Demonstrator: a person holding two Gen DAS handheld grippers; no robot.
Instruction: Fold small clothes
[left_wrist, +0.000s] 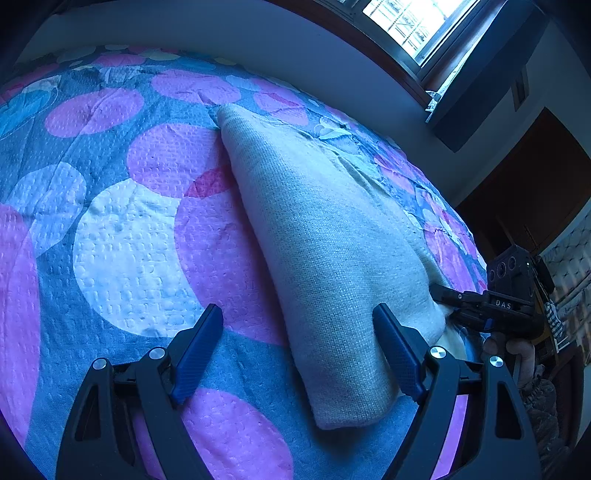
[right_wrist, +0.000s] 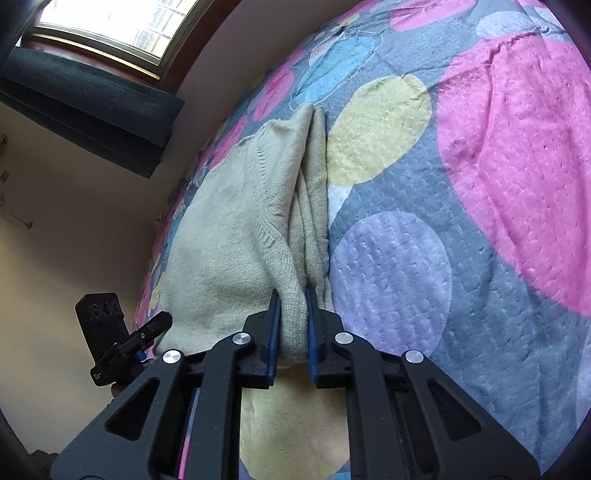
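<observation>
A cream knitted garment (left_wrist: 325, 236) lies folded lengthwise on the bed. My left gripper (left_wrist: 299, 321) is open, its right finger resting on the garment's near end and its left finger over the quilt. In the right wrist view the same garment (right_wrist: 236, 229) shows several stacked layers and a ribbed seam. My right gripper (right_wrist: 293, 295) is shut on a bunched fold of the garment at its near edge. The right gripper also shows in the left wrist view (left_wrist: 443, 295), clamped on the garment's right side. The left gripper shows in the right wrist view (right_wrist: 162, 319), beside the garment's left corner.
The bed is covered by a quilt (left_wrist: 129, 229) with large pink, white, blue and yellow circles (right_wrist: 509, 147). A white wall and a window (left_wrist: 402, 22) stand behind the bed. A dark doorway (left_wrist: 524, 192) is at the right. The bed edge runs close to the garment's far side.
</observation>
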